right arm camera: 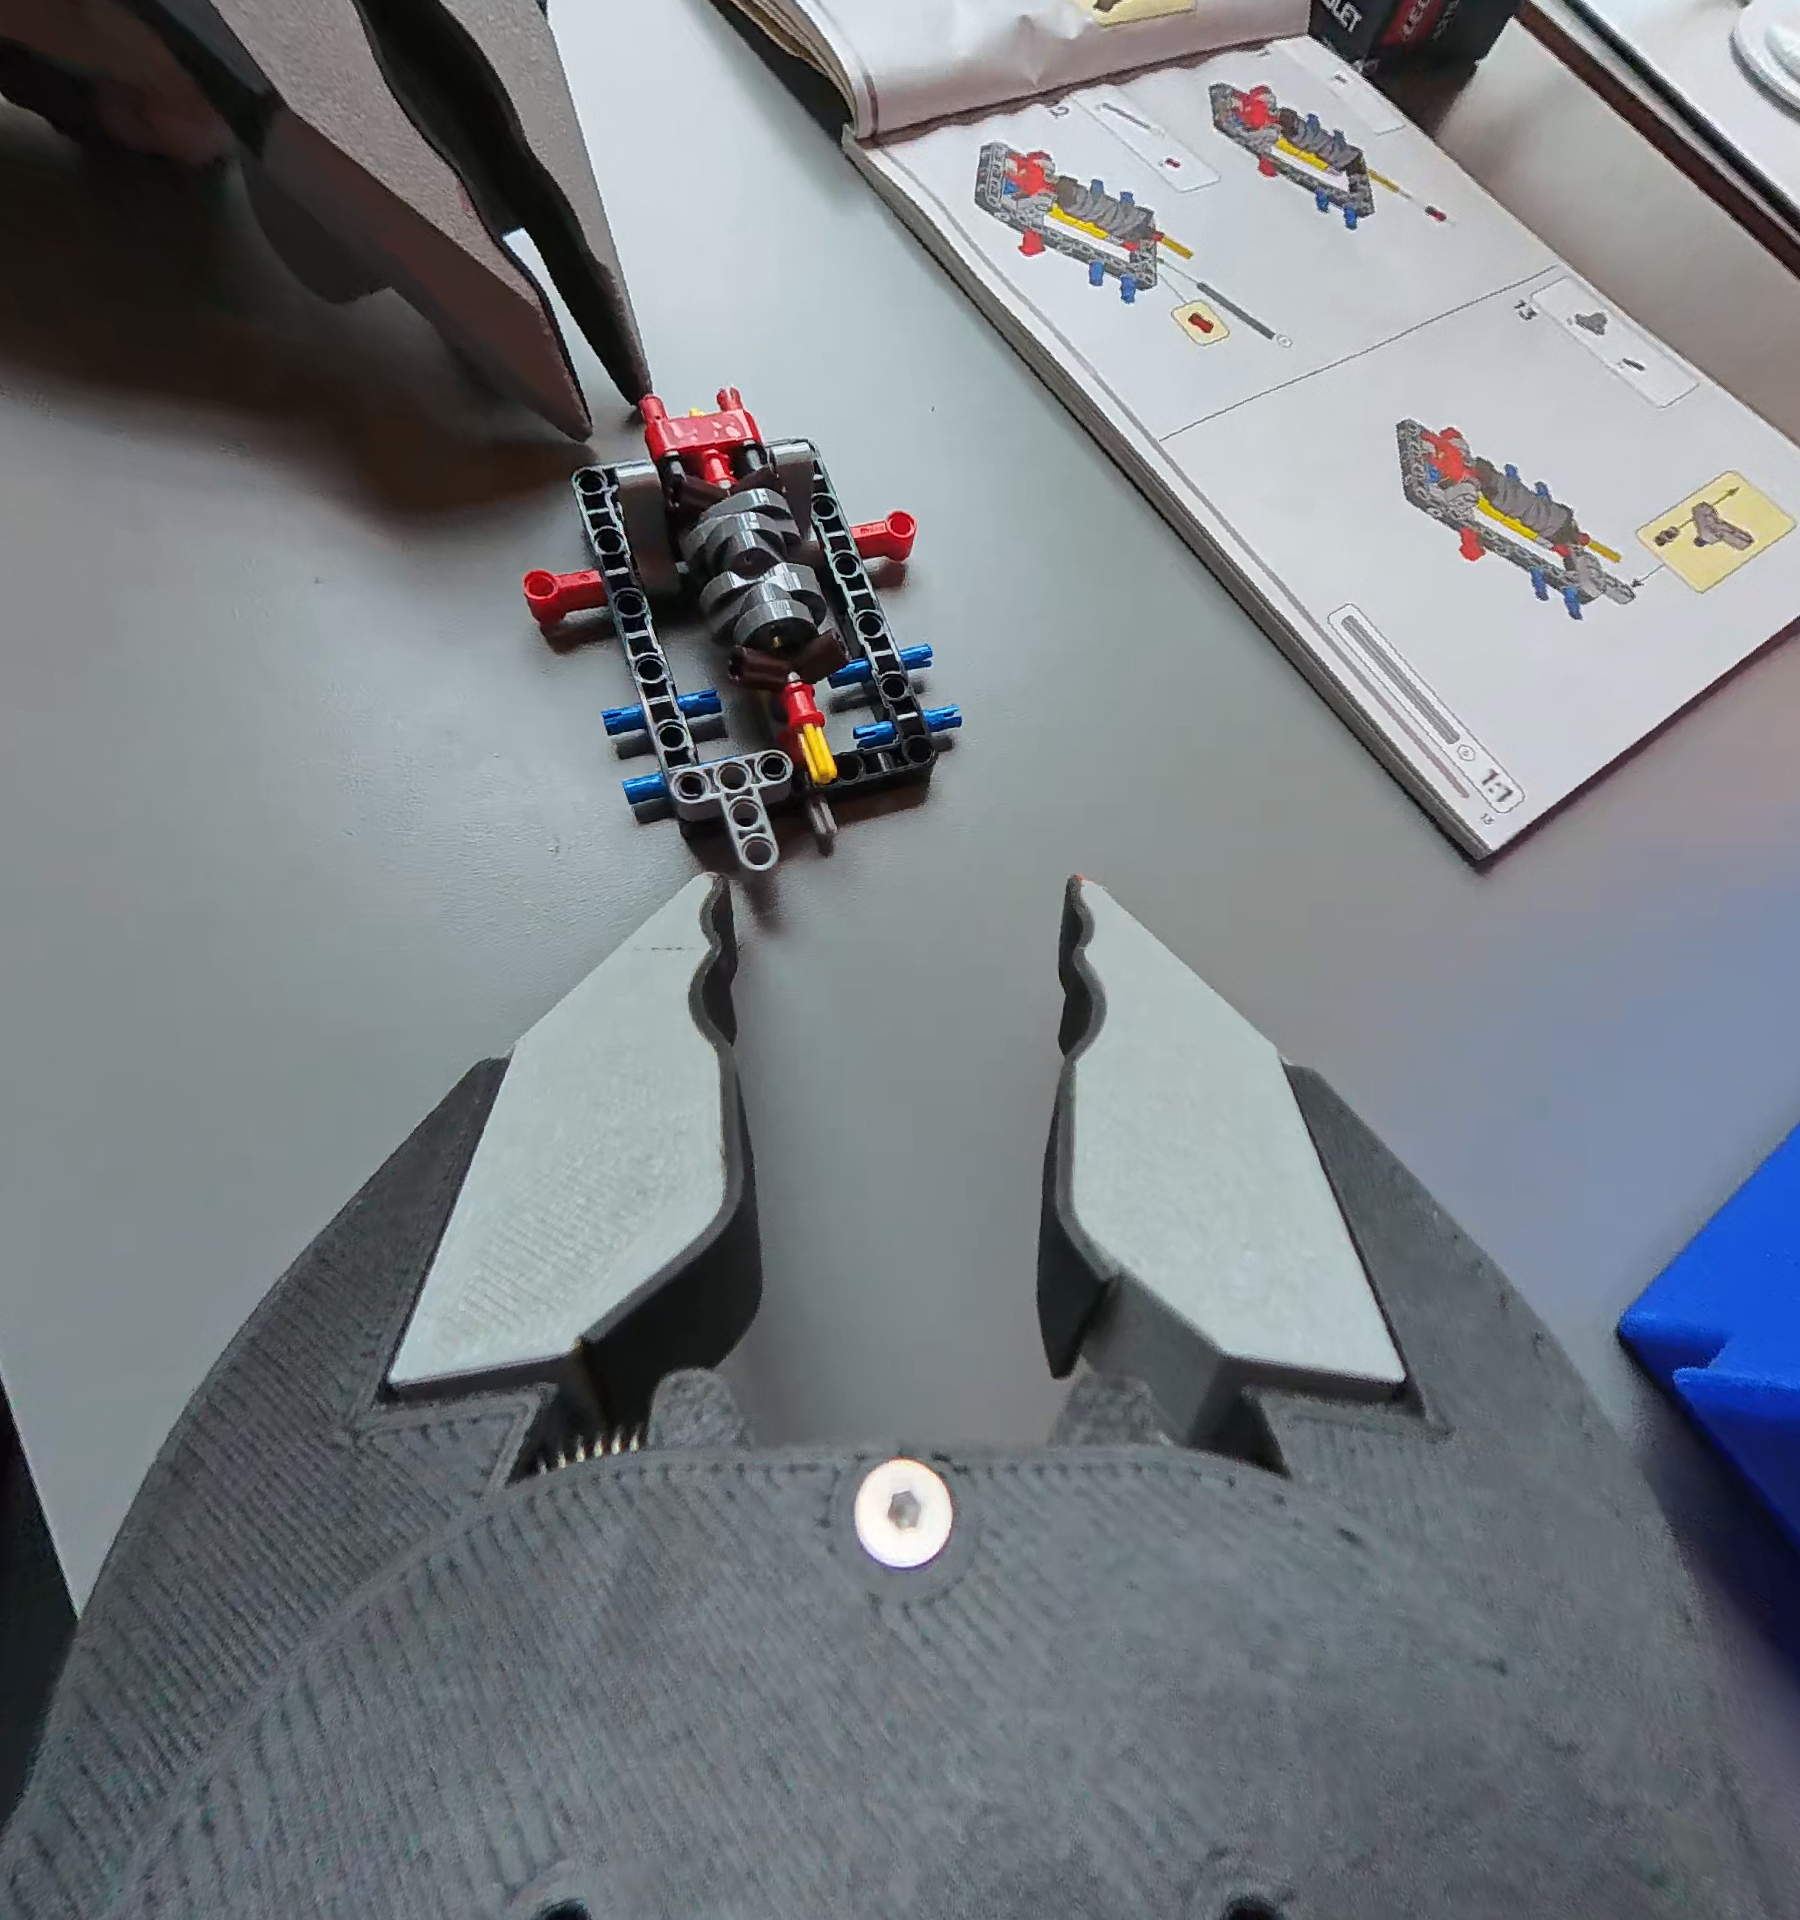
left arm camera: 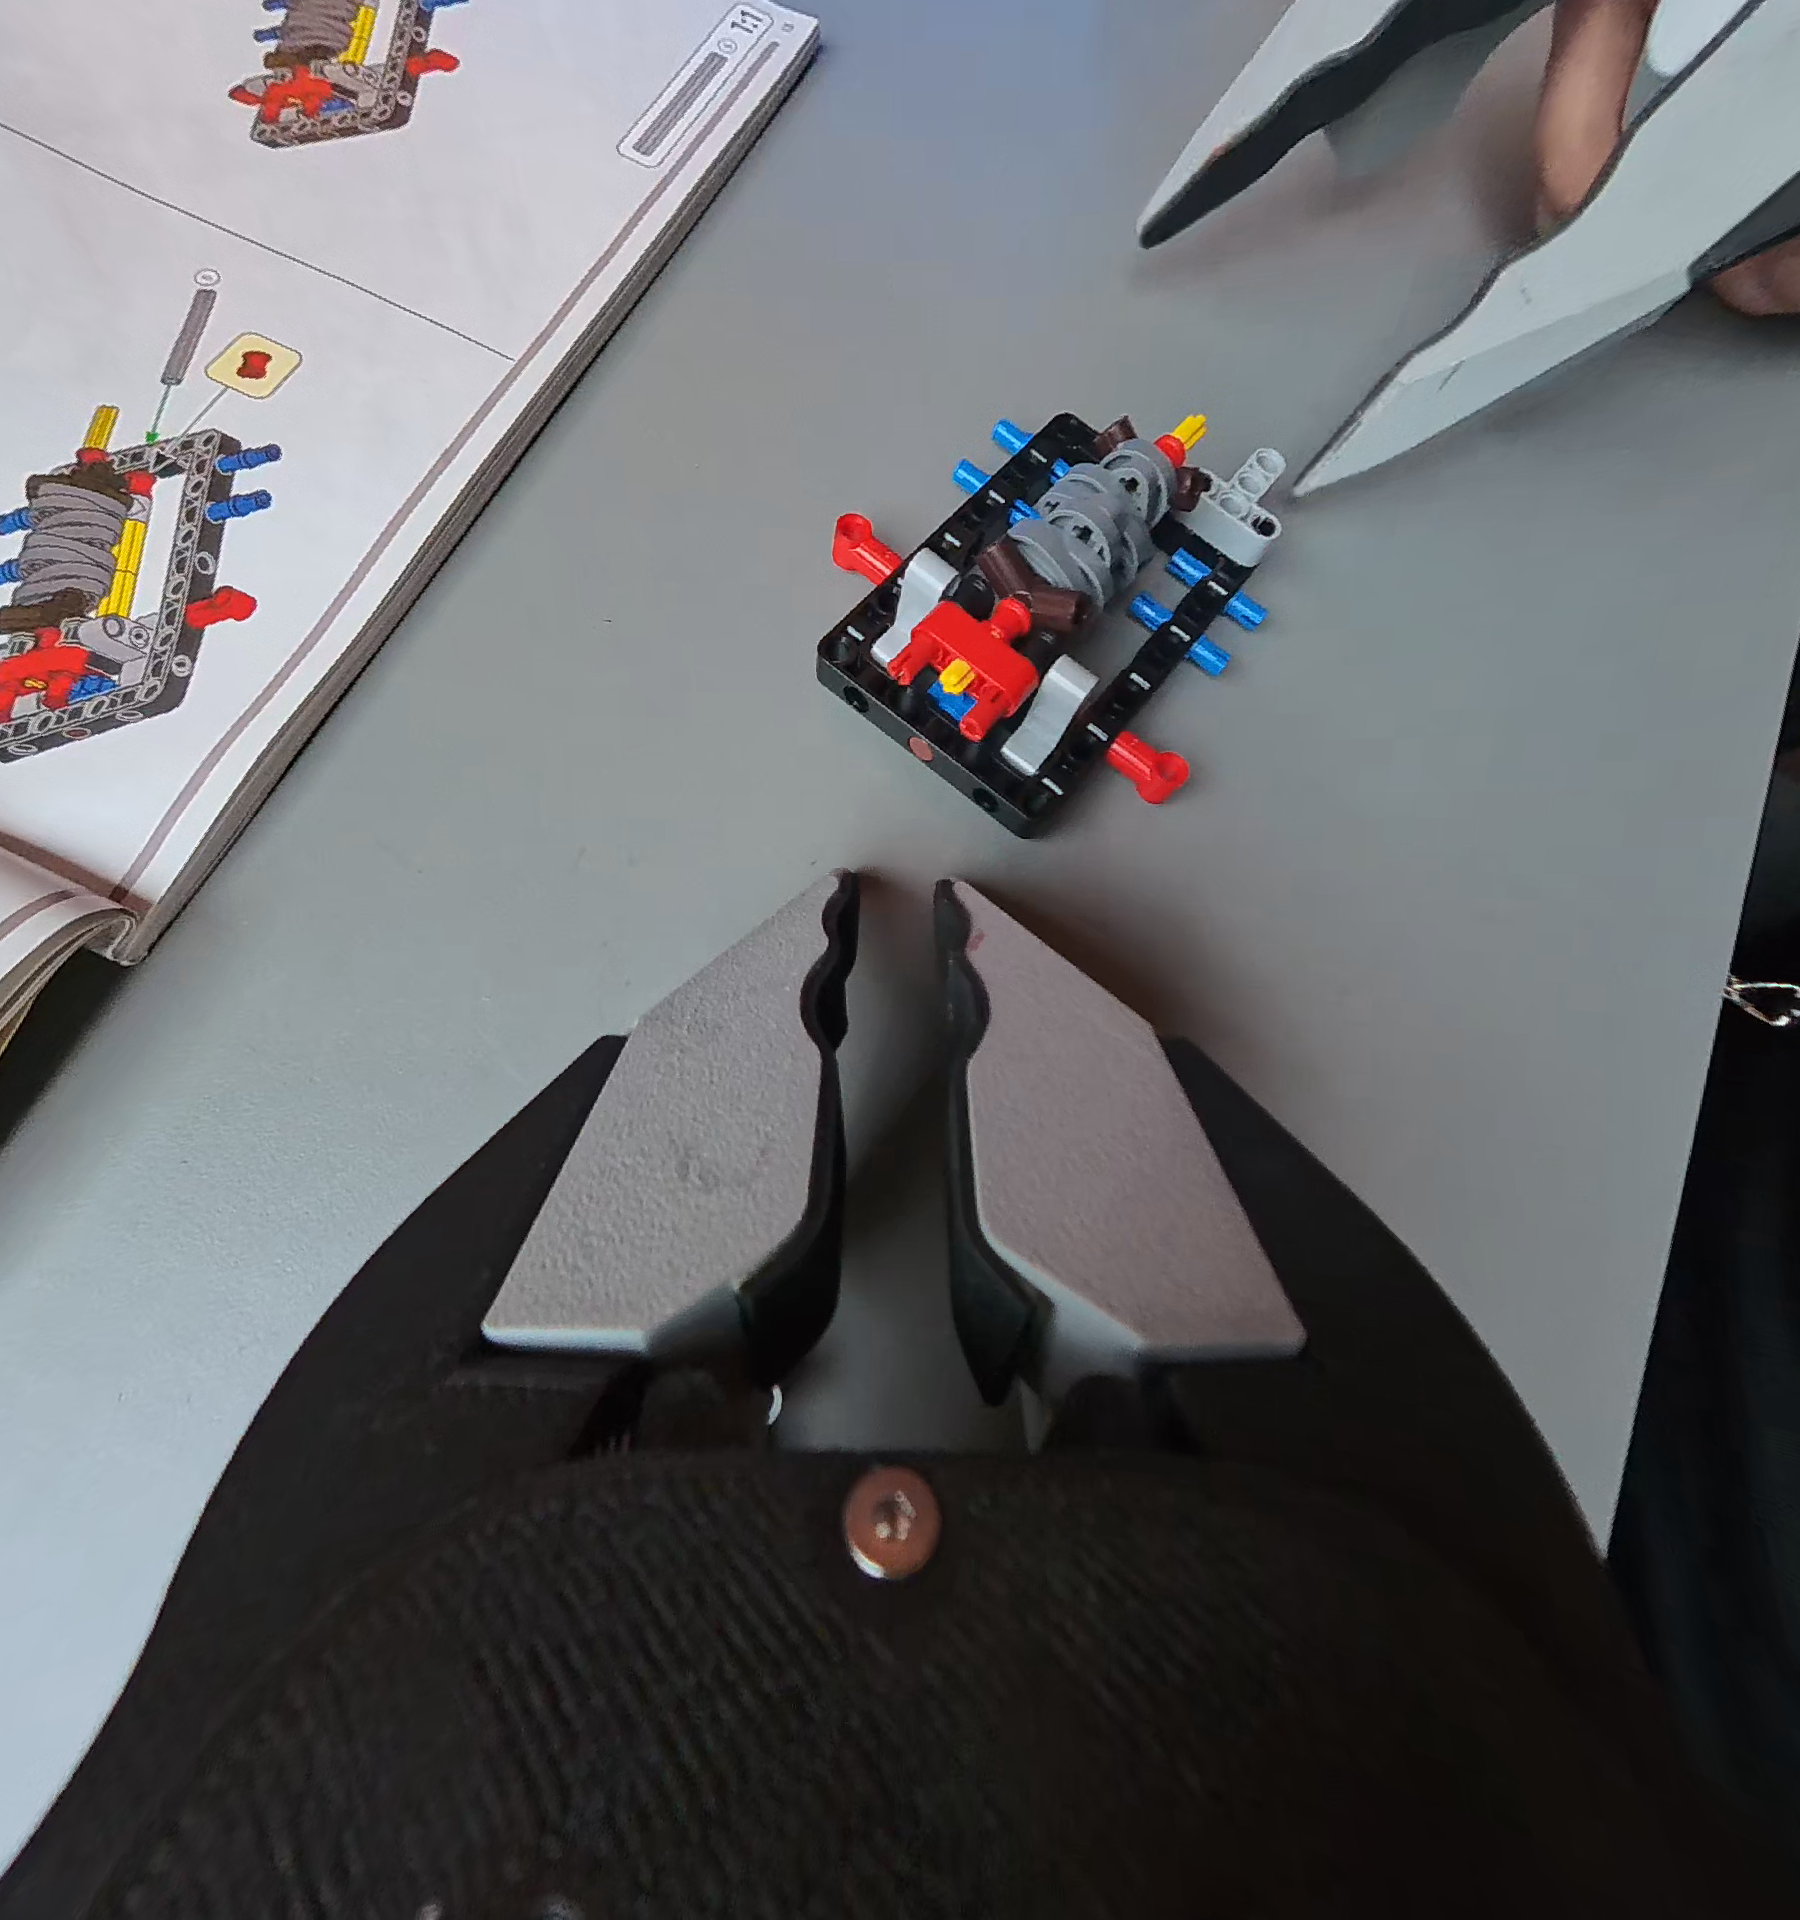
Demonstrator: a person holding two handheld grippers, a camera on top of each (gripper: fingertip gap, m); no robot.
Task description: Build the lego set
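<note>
Lego frame (right arm camera: 756, 623) is lying flat on the table (right arm camera: 252, 831), light, rigid; pins looking snap-prone, so you're best gripping the long black rails. Your right claw (right arm camera: 896, 899) is gaping empty at its 6 o'clock; left claw (left arm camera: 896, 894) is nearly closed, empty. Manual (right arm camera: 1395, 416) is sitting at 2 o'clock.

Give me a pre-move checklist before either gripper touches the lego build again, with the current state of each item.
1. Lego assembly lies flat on the grey table, not held: ok.
2. Left gripper holds nothing, fingers nearly together, just short of the frame's red end: ok.
3. Right gripper open and holding nothing, facing the light grey T-shaped beam: ok.
4. T-shaped beam fully seated on the frame: cannot tell.
5. Instruction booklet open beside the build: ok.
6. Next loose part within reach: not ok, none visible on the table.
</note>
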